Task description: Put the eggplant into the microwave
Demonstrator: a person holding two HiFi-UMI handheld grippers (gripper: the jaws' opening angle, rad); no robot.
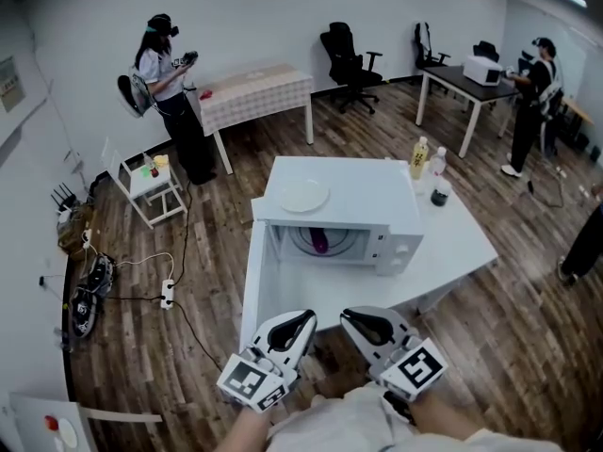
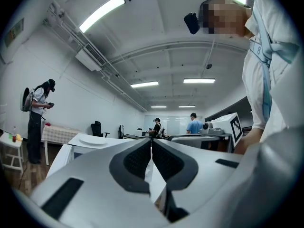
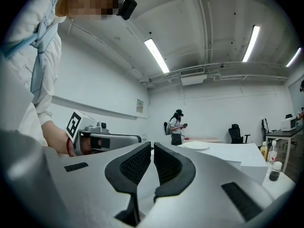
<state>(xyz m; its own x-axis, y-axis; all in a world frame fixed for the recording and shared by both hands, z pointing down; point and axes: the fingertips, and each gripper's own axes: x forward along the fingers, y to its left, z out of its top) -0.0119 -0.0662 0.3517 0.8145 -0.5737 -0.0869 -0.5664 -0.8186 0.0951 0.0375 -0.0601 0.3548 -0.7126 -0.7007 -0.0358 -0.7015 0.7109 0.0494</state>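
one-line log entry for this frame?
eggplant: inside microwave | plate: on microwave top | left gripper: shut, empty | right gripper: shut, empty

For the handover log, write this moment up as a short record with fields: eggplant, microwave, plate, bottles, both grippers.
eggplant: purple, lying inside the microwave
microwave: on the white table, door appears open, inside in view
plate: white, bare, on top of the microwave
bottles: two, with a small dark jar, on the table right of the microwave
left gripper: jaws together, nothing between them, close to the person, clear of the microwave
right gripper: jaws together, empty, beside the left one
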